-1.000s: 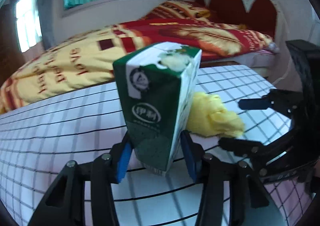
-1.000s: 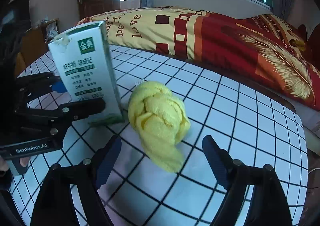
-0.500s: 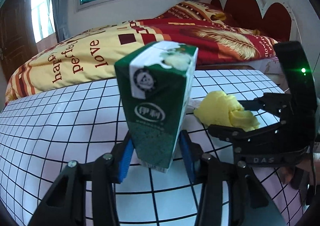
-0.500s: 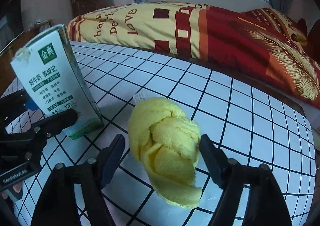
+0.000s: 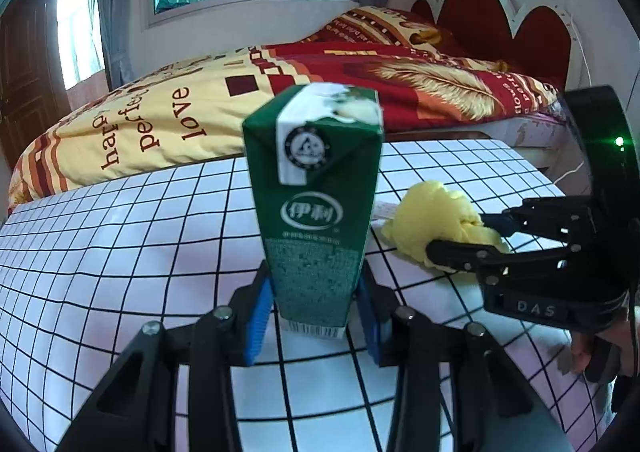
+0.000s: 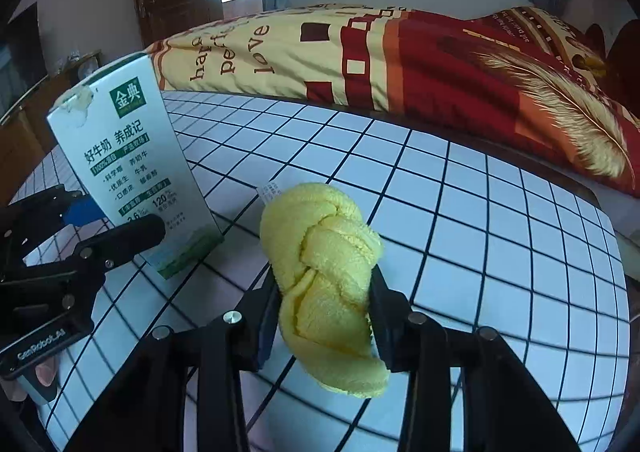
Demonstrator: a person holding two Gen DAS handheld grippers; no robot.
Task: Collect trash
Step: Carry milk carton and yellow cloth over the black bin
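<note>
A green and white milk carton (image 5: pixel 314 207) stands upright on the checked tablecloth (image 5: pixel 120 236). My left gripper (image 5: pixel 314 306) is shut on the carton's lower part, blue pads against both sides. The carton also shows in the right wrist view (image 6: pixel 132 167), with the left gripper (image 6: pixel 116 221) around it. A crumpled yellow cloth (image 6: pixel 328 272) lies on the table right of the carton. My right gripper (image 6: pixel 324 312) is shut on the yellow cloth, its fingers pressing both sides. In the left wrist view the right gripper (image 5: pixel 468 236) grips the cloth (image 5: pixel 436 221).
A bed with a red and yellow quilt (image 5: pixel 280 91) runs along the far table edge, with a red headboard (image 5: pixel 504 27) at the right. A small white tag (image 6: pixel 270 189) sticks out from behind the cloth. The table's right edge (image 6: pixel 612 252) is near.
My right gripper moved forward around the yellow cloth and closed on it. My left gripper has kept its hold on the carton and turned slightly.
</note>
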